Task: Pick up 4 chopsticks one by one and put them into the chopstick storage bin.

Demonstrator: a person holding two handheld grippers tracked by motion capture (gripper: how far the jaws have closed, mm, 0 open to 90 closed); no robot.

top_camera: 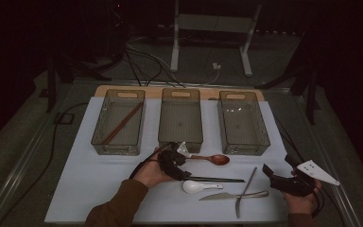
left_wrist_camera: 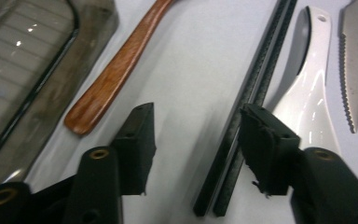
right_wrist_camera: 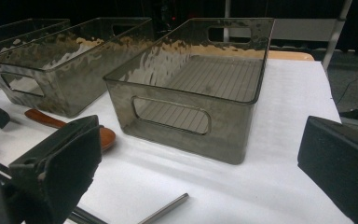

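1. From the high view we see a bench covered by a white sheet [top_camera: 99, 189] with three smoky transparent plastic bins in a row at its far side: the left bin [top_camera: 119, 122], the middle bin [top_camera: 180, 119] and the right bin [top_camera: 242, 122].
2. The left bin holds a pair of brown wooden chopsticks [top_camera: 122, 124] lying diagonally; the other two bins look empty, though the dim light makes this hard to confirm.
3. On the sheet in front of the bins lie a reddish-brown wooden spoon [top_camera: 211, 159], a pair of black chopsticks [top_camera: 217, 179], a white ceramic soup spoon [top_camera: 198, 186], a serrated silver knife [top_camera: 231, 195] and a thin silver metal rod [top_camera: 245, 191] crossing the knife.
4. The left gripper [left_wrist_camera: 196, 140] sits low over the sheet, its jaws apart and holding nothing, straddling the near end of the black chopsticks, with the wooden spoon's handle just beside them.
5. The right gripper [right_wrist_camera: 200, 182] hovers near the bench's right edge, jaws wide apart and empty, facing the right bin.
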